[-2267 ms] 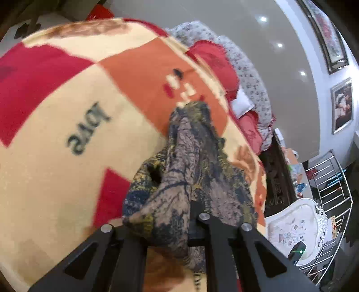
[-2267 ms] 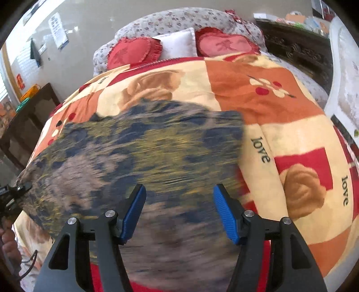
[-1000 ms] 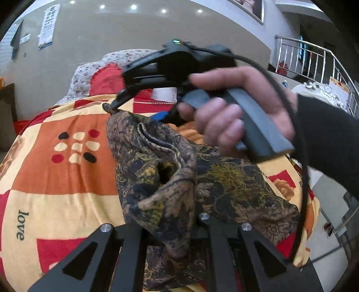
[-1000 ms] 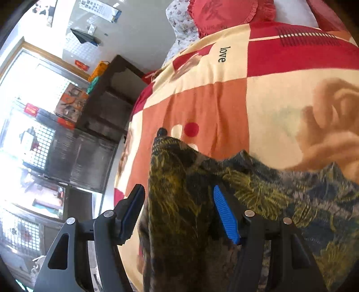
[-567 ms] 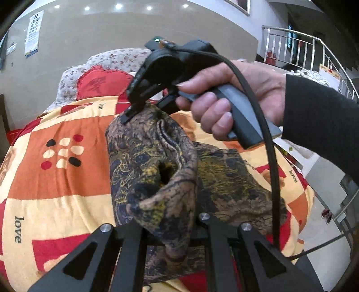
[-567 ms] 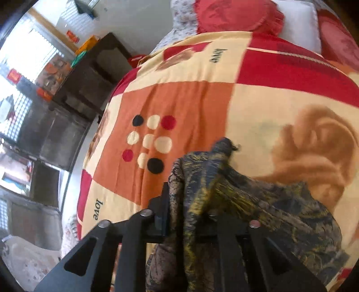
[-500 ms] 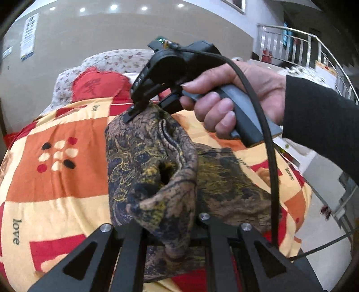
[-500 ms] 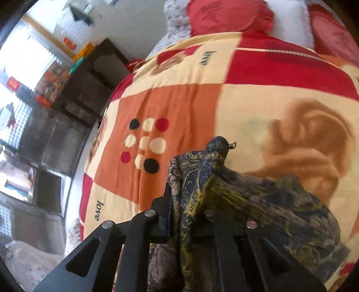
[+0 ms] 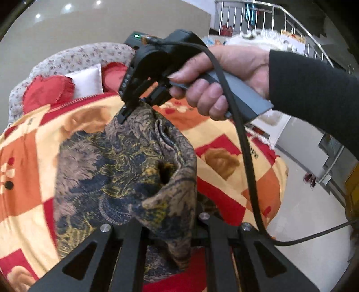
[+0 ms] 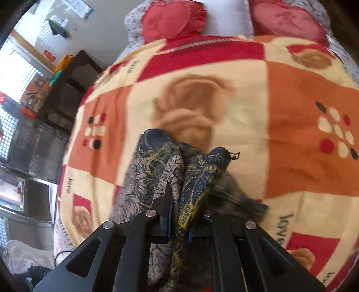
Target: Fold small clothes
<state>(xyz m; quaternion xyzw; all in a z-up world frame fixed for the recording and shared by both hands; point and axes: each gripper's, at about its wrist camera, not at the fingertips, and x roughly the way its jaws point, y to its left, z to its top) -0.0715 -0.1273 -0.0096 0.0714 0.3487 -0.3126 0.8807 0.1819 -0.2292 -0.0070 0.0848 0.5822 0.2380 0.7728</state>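
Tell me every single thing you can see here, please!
Cloth: one, dark blue, gold and brown pattern, pinched by both tools above the blanket.
Blanket: one, red, orange and cream squares, spread over the bed.
Heart cushions: two, red, at the head of the bed.
Pillow: one, white, between the cushions.
Cabinet: one, dark wood, beside the bed.
Railing: one, metal, far right.
Left tool: one, black, shut on cloth.
Right tool: one, black, shut on cloth.
Hand: one, black sleeve, holding the right tool.

Garment point(image 9: 125, 170): woven patterned cloth, matt, rough; blanket point(image 10: 246, 94): soft fleecy cloth; left gripper point(image 9: 167, 226): matt black plastic, bright metal screws.
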